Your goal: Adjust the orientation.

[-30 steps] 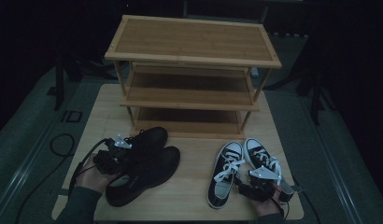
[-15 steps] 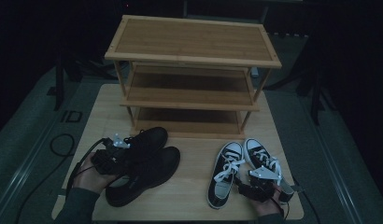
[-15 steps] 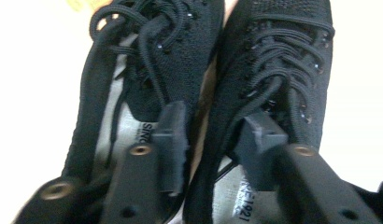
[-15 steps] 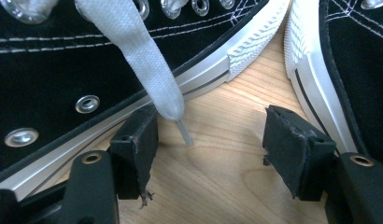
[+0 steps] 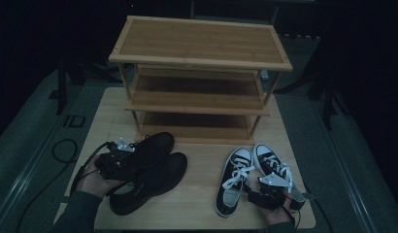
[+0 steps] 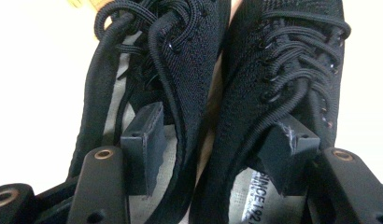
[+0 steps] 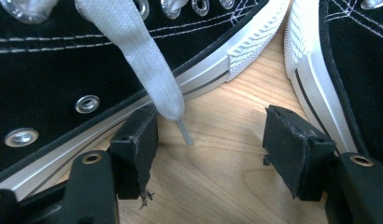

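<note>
Before the rack [image 5: 199, 87], black shoes [image 5: 146, 170] lie left, sneakers [image 5: 250, 177] right; left gripper [image 6: 213, 154] spread, one jaw inside each shoe; right gripper [image 7: 210, 149] apart between the sneakers on the surface [image 7: 227, 140]; closing may snag the lace [image 7: 152, 70], dragging one sneaker askew.

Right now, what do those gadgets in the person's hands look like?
Both are black. The left tool has a pale plate on top and a dark cable looping off the table's side. The right tool carries a grey three-cornered plate. Up close, each has two black arms with brass-ringed holes and worn, frayed rubbery pads. A dark sleeve covers the left forearm.
</note>
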### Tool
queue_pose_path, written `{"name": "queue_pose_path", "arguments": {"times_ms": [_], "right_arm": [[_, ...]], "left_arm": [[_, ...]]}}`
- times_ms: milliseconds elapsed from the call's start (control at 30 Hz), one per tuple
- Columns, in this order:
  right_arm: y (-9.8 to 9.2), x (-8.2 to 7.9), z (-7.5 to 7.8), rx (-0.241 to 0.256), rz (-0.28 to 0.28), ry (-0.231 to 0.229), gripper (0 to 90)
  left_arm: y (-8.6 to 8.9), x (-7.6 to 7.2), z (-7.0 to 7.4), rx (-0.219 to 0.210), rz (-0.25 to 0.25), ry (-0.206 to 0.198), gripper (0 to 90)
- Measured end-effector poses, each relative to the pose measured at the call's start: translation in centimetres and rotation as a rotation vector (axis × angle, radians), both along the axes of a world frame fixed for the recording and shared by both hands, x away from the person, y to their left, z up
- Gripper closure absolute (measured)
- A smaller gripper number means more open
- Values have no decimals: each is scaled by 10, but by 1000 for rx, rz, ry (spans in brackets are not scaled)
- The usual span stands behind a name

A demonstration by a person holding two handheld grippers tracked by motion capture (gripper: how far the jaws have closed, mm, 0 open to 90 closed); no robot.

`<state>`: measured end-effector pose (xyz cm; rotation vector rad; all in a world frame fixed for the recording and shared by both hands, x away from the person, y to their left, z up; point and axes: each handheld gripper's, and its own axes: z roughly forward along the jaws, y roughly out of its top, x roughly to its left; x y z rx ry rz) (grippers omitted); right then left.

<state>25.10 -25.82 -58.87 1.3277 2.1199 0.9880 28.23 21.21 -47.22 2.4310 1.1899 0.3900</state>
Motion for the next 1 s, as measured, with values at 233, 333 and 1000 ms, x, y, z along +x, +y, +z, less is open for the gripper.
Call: {"name": "queue_pose_path", "arguments": {"times_ms": [233, 333, 1000], "right_arm": [[0, 0, 0, 0, -1, 0, 354], [0, 0, 0, 0, -1, 0, 354], [0, 0, 0, 0, 0, 0, 354]], "left_arm": [[-1, 9, -6, -4, -43, 39, 500], [-1, 12, -7, -2, -58, 50, 540], [2, 20, -16, -1, -109, 79, 857]]}}
